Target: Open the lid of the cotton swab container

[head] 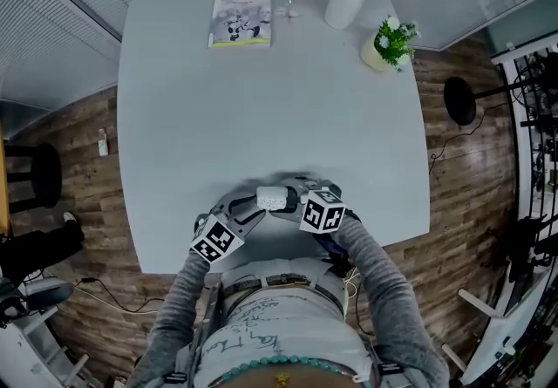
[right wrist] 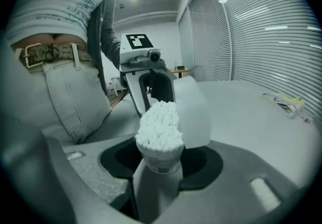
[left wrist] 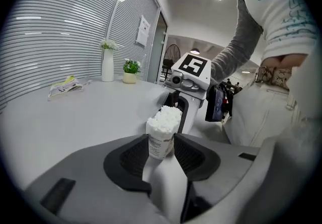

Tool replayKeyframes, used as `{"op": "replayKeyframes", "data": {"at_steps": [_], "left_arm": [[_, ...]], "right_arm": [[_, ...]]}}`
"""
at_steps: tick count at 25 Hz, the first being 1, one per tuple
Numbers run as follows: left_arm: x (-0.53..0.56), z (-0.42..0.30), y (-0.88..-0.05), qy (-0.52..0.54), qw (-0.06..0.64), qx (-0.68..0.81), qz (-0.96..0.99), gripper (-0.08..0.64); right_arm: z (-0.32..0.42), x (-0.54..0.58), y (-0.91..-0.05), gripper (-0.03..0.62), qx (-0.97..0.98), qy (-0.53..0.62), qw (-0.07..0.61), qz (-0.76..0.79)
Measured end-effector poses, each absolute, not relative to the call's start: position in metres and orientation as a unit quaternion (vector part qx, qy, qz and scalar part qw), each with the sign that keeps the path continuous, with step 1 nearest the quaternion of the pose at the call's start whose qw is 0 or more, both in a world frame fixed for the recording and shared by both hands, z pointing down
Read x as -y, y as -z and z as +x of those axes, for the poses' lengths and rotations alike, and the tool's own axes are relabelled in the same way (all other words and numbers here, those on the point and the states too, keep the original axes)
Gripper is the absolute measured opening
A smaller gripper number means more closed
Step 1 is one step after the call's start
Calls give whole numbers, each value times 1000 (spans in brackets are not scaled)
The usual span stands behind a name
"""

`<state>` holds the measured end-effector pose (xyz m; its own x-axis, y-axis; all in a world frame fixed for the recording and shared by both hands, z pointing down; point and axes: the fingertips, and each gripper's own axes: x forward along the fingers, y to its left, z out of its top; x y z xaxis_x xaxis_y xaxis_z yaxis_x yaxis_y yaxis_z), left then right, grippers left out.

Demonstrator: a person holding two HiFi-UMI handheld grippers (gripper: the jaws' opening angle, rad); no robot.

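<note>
A small round cotton swab container (head: 274, 198) is held over the near edge of the grey table (head: 261, 107), between my two grippers. It is packed with white swab tips (left wrist: 164, 119). In the right gripper view its translucent lid (right wrist: 193, 112) stands flipped open at the right of the swabs (right wrist: 158, 125). My left gripper (left wrist: 161, 148) is shut on the labelled body (left wrist: 160, 145). From the opposite side my right gripper (right wrist: 160, 161) also grips the body (right wrist: 160, 160). In the head view the left gripper (head: 253, 203) and right gripper (head: 295, 201) face each other.
A yellow-green booklet (head: 241, 15) lies at the table's far edge, with small items (head: 288, 10) beside it. A white vase of flowers (head: 346, 1) and a small potted plant (head: 388, 44) stand at the far right. My torso is just behind the grippers.
</note>
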<state>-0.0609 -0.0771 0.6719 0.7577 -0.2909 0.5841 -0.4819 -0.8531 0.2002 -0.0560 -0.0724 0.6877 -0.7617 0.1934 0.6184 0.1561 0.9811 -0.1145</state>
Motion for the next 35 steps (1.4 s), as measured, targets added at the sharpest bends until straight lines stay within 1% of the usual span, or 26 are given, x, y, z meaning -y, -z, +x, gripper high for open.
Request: {"op": "replayKeyframes", "data": {"at_steps": [5,10,12,14,18,20,22,24,29,33,35], "left_arm": [[72,-61,-682,-291,160,214,919,155],[73,-60,-683,-287,151,227,918,155],[73,-59,-683,-285,154,231,918,155],[72,-59,-683,-283,157,231,918,155],[72,-60,-681,-270,168,227,920,161],[71,-61,-678,-262,173,228,921,178],[71,-59,-672,-255,178,224,924,221],[68,-58,-668,-254,176,218,926,235],[67,-69,-655,-254,169,219,927,242],[81,-82,-622,-211,190,257,924,241],[88,-84,-609,-193,189,265,926,239]], "right_arm": [[-56,68,-699,198,930,8,353,-99],[-56,69,-701,203,930,5,355,-95],[-56,66,-700,227,930,-12,353,-97],[-56,63,-699,272,929,-29,355,-101],[-53,57,-696,327,925,-53,364,-99],[-52,56,-693,334,924,-61,366,-91],[-51,57,-689,344,925,-70,365,-80],[-49,60,-685,356,926,-79,364,-69],[-32,73,-662,359,931,-106,348,-32],[-21,83,-631,357,942,-123,312,2],[-18,88,-619,349,946,-128,297,25]]}}
